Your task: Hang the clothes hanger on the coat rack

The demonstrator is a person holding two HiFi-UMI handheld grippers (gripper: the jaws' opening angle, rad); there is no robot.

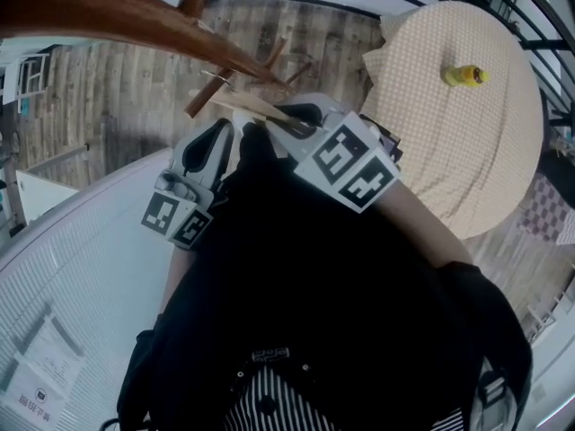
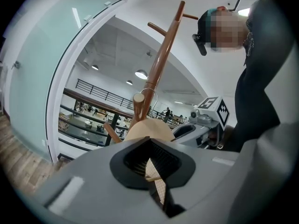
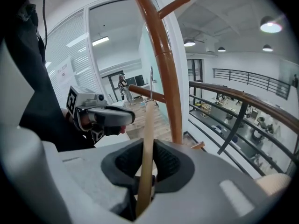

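Observation:
A pale wooden clothes hanger [image 1: 254, 108] carries a black garment [image 1: 314, 277] that drapes down over the person. My right gripper [image 1: 301, 119] is shut on the hanger's wooden arm [image 3: 147, 143], which runs up between its jaws. The hanger's wire hook [image 3: 151, 78] stands right at a side peg [image 3: 145, 93] of the brown coat rack [image 3: 164, 64]. My left gripper [image 1: 223, 135] is at the hanger's other shoulder, jaws closed on wood and black cloth [image 2: 154, 178]. The rack's pole [image 2: 161, 59] rises just beyond it.
A round table with a beige checked cloth [image 1: 467, 151] stands to the right, a yellow object [image 1: 464, 75] on top. A curved white wall [image 1: 81, 259] lies on the left. Behind the rack runs a dark balcony railing [image 3: 243, 97]. Wood floor [image 1: 135, 88] surrounds the rack's foot.

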